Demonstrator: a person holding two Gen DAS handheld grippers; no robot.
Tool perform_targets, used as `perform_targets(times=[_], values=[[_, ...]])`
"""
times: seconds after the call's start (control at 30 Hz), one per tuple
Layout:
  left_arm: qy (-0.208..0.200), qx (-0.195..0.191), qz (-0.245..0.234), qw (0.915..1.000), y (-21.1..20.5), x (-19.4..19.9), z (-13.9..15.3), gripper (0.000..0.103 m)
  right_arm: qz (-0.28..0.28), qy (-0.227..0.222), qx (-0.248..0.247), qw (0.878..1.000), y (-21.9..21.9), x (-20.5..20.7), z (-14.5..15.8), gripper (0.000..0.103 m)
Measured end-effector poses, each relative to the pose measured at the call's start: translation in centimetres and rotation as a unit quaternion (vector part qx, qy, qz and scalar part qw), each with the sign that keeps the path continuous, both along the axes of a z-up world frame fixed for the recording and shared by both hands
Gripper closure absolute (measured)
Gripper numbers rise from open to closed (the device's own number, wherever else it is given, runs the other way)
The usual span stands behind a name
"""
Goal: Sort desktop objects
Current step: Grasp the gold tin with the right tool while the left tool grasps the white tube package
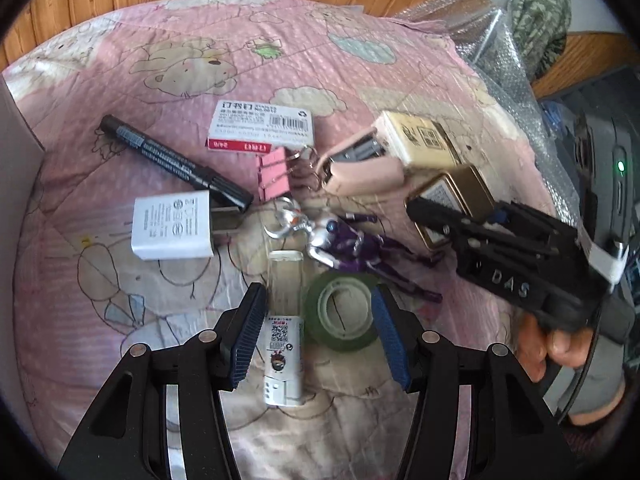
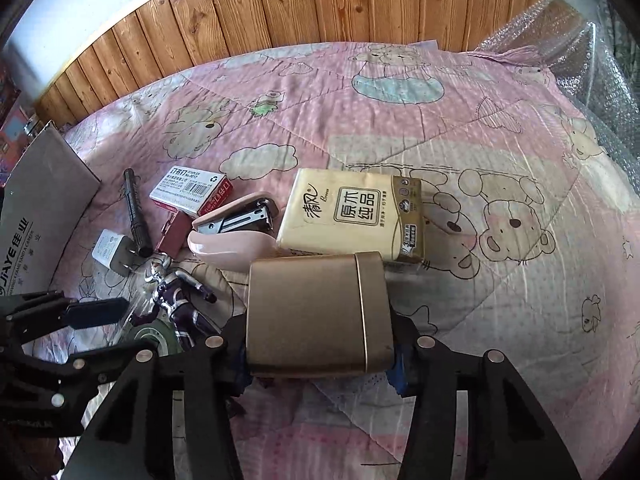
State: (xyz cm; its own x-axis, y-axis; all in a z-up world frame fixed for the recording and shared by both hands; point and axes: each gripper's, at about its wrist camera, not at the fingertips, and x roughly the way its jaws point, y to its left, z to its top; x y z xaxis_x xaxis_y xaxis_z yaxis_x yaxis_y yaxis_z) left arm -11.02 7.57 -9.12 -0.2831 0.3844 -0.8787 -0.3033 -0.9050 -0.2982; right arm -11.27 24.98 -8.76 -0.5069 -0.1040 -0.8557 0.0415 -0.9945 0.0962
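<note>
My right gripper (image 2: pixel 320 354) is shut on a gold metal tin (image 2: pixel 316 312) and holds it above the pink quilt; the tin also shows in the left wrist view (image 1: pixel 456 196). My left gripper (image 1: pixel 318 336) is open, its fingers on either side of a white glue stick (image 1: pixel 284 328) and a green tape roll (image 1: pixel 342 312). Beyond lie a purple toy figure (image 1: pixel 344 240), a white charger (image 1: pixel 172 226), a black marker (image 1: pixel 172 160), pink binder clips (image 1: pixel 274 172), a staples box (image 1: pixel 260 126), a pink stapler (image 2: pixel 236 232) and a tissue pack (image 2: pixel 352 216).
A cardboard box (image 2: pixel 36 216) stands at the left edge of the quilt (image 2: pixel 500 280). A wooden wall panel (image 2: pixel 320 4) runs behind. Bubble wrap (image 2: pixel 592 52) lies at the far right.
</note>
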Motion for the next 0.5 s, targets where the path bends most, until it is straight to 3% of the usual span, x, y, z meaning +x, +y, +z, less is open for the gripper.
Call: perform_targets(times=[0.2, 0.3, 0.5], values=[[0.038, -0.06, -0.008, 0.9975, 0.9, 1.2, 0.1, 0.044, -0.009, 0.002, -0.014, 1.0, 0.6, 0.5, 0.1, 0.051], [0.035, -0.034, 0.022, 0.9986, -1.7, 1.9, 0.6, 0.043, -0.012, 0.004, -0.02, 1.0, 0.9, 1.1, 0.4, 0.051], [0.036, -0.047, 0.028, 0.9978, -3.3, 2.1, 0.0, 0.046, -0.018, 0.006, -0.028, 0.999, 1.0, 2.0, 0.1, 0.051]])
